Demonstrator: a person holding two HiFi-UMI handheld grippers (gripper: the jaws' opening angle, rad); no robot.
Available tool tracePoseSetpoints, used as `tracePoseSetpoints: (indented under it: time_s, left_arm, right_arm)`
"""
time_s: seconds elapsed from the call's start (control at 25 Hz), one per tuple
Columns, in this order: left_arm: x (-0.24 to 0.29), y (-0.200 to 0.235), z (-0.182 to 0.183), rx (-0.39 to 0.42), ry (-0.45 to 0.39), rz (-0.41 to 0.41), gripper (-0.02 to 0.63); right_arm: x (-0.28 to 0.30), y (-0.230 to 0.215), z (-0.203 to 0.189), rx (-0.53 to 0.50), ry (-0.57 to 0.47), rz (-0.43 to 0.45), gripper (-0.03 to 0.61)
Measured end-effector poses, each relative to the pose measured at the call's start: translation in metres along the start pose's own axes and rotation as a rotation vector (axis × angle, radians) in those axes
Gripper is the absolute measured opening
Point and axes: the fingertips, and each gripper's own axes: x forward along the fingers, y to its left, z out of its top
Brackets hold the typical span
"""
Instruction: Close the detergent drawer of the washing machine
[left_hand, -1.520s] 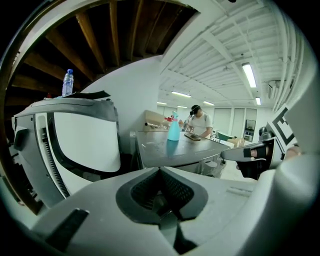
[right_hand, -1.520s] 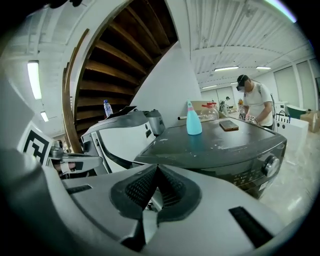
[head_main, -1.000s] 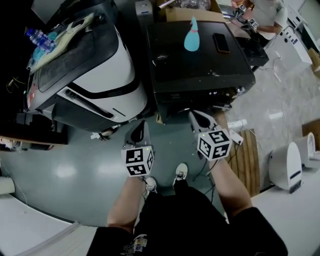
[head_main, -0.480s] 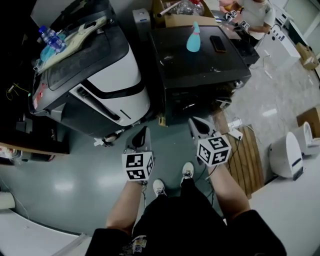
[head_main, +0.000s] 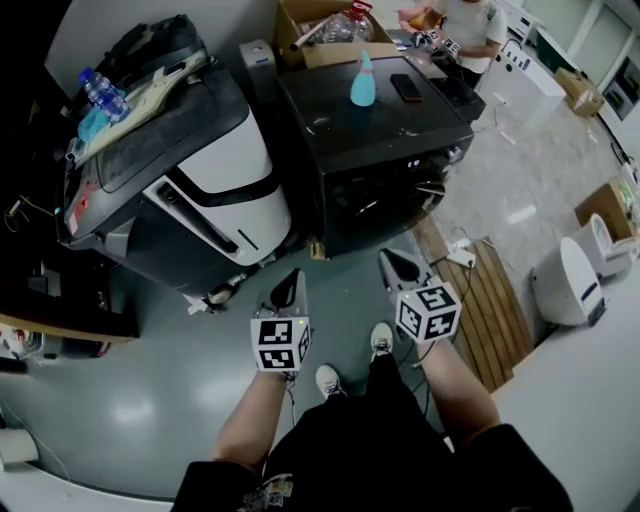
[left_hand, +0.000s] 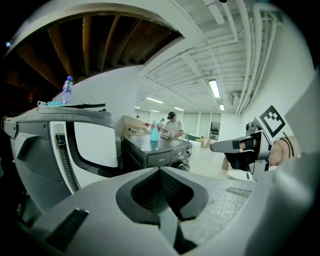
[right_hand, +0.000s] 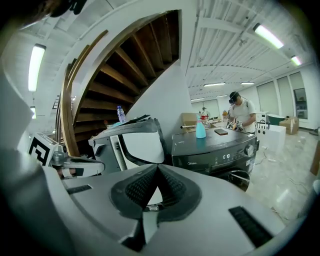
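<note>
The black washing machine (head_main: 385, 150) stands ahead of me, its control panel (right_hand: 220, 157) with a lit display and a knob (right_hand: 248, 149) facing me. From here the panel front looks flush, and I cannot make out a drawer standing out. A blue bottle (head_main: 363, 80) and a phone (head_main: 406, 87) lie on its top. My left gripper (head_main: 292, 275) and right gripper (head_main: 388, 256) hang side by side over the floor, well short of the machine, both shut and empty. In the left gripper view the right gripper (left_hand: 235, 146) shows at the right.
A large grey-and-white machine (head_main: 190, 170) with a water bottle (head_main: 100, 92) on it stands left of the washer. A cardboard box (head_main: 320, 30) and a person (head_main: 470, 25) are behind it. A wooden pallet (head_main: 490, 300), cables and a white appliance (head_main: 565, 280) lie to the right.
Both grippers and I have drawn back from the washing machine, which now sits farther off and higher in the head view. The jaws stayed shut.
</note>
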Motion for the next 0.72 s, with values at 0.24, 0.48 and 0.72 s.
tracePoseSetpoints:
  time_s: [0.24,0.48,0.72]
  left_arm:
    - [-0.017,-0.018,-0.017,0.02,0.028,-0.065,0.003]
    - [-0.022,-0.042,-0.023,0.022,0.027,-0.119,0.003]
    - [-0.018,-0.065,-0.023,0.021,0.022,-0.149,0.003]
  right_arm:
    - [-0.031,0.007,-0.018,0.013,0.015,-0.051,-0.003]
    - [-0.057,0.005,-0.027,0.016,0.02,-0.082,-0.002]
    - [-0.074,-0.005,-0.033,0.016,0.019,-0.098,-0.003]
